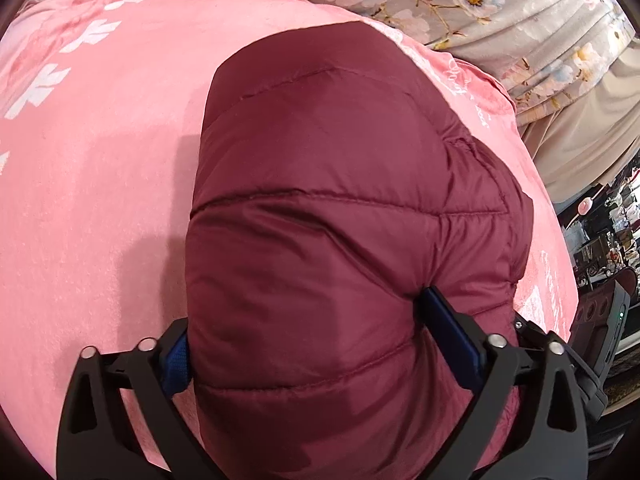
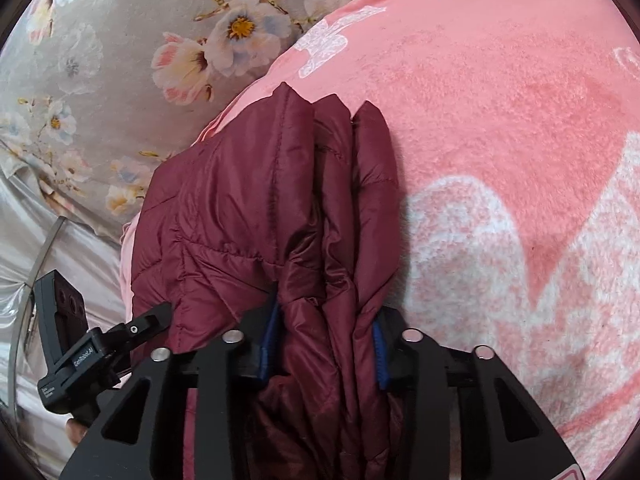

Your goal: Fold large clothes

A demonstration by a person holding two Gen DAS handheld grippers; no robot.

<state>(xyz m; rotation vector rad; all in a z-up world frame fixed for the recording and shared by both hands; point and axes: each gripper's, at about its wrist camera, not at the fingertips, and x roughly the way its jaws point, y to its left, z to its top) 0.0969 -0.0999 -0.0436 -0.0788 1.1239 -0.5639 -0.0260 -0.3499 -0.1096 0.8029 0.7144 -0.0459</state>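
A dark red quilted jacket (image 1: pixel 340 208) lies folded into a thick bundle on a pink fleece blanket (image 1: pixel 100 168). In the left wrist view my left gripper (image 1: pixel 304 316) straddles the bundle's near end, jaws wide, with both blue pads pressed into the padding. In the right wrist view the jacket (image 2: pixel 240 208) shows several stacked folds with their edges pointing away. My right gripper (image 2: pixel 325 308) is shut on these bunched layers, a blue pad on each side. The jacket's underside and its near end are hidden behind the fingers.
The pink blanket (image 2: pixel 500 120) with white patterns covers the bed. A grey floral sheet (image 2: pixel 100 80) (image 1: pixel 480 8) lies beyond it. A black device on the other gripper (image 2: pixel 68 344) shows at the left edge. Cluttered furniture (image 1: pixel 600 248) stands past the bed's right side.
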